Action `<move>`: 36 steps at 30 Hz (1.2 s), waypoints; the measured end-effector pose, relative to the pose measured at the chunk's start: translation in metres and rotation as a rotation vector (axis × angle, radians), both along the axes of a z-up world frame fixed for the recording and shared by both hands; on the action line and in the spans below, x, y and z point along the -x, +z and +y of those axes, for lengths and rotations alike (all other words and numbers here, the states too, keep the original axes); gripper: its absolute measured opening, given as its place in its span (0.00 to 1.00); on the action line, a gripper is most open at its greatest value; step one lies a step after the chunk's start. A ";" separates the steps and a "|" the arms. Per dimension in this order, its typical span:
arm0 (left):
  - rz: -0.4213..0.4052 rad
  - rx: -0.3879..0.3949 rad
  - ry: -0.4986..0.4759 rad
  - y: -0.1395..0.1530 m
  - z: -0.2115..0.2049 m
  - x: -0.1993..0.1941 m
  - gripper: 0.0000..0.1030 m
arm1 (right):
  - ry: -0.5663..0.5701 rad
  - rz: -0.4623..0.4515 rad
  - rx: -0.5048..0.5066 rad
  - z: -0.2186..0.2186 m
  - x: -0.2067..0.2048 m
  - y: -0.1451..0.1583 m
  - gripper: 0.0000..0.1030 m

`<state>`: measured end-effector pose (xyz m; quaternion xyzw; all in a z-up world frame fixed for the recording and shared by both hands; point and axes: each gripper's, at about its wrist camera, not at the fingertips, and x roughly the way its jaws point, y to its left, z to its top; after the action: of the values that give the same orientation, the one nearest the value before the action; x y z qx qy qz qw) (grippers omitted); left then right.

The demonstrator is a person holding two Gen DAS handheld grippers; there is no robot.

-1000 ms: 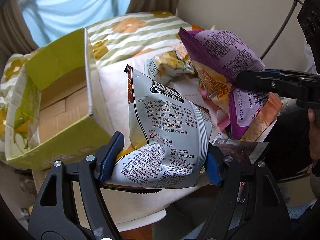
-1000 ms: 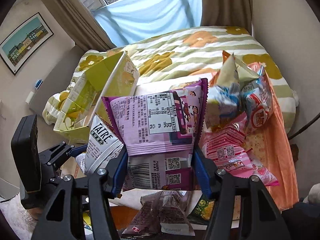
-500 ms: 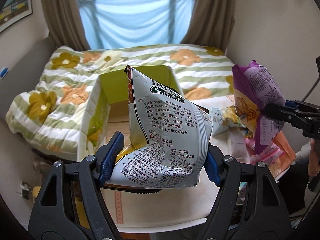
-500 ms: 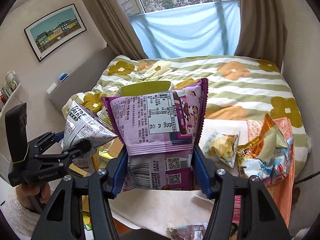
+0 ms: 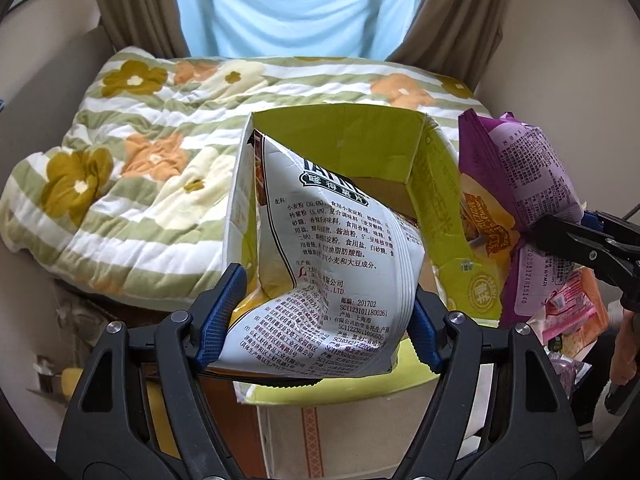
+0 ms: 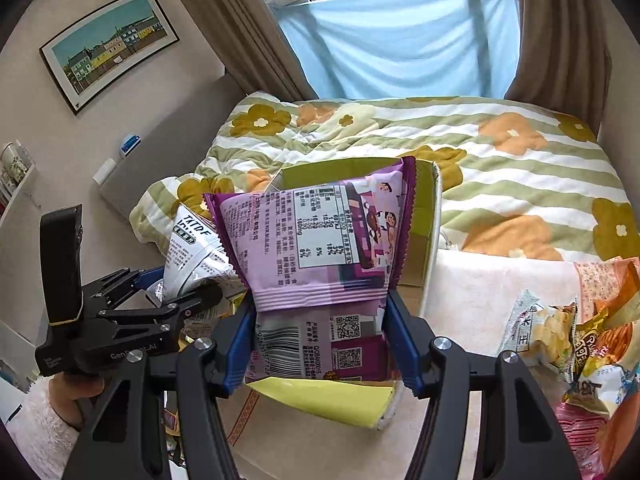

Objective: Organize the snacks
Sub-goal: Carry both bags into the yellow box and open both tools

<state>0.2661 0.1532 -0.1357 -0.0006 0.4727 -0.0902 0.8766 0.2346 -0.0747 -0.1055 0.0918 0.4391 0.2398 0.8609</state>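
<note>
Above the open green carton [image 5: 436,200] | white snack bag [image 5: 336,264] is pinched between the blue pads of the left gripper [image 5: 320,320], whose jaws have just been easing apart | purple snack bag [image 6: 320,256] is clamped low in the right gripper [image 6: 320,344], over the carton's near flap | loose snack packets [image 6: 580,344] are left on the table at right

The white snack bag [image 5: 340,264] is crinkled glossy foil; the purple bag [image 6: 320,248] is shiny smooth plastic. The green box [image 5: 436,208] is matt cardboard, and the flowered quilt [image 5: 132,168], upper left, soft quilted cloth.
</note>
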 end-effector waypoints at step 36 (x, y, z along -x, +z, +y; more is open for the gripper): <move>-0.051 0.008 0.031 0.008 0.044 0.033 1.00 | -0.101 0.085 0.133 0.046 -0.009 -0.047 0.99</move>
<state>0.2331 0.1970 -0.1273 -0.0093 0.4496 -0.0784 0.8898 0.2439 -0.0292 -0.1522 0.0665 0.4849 0.1622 0.8568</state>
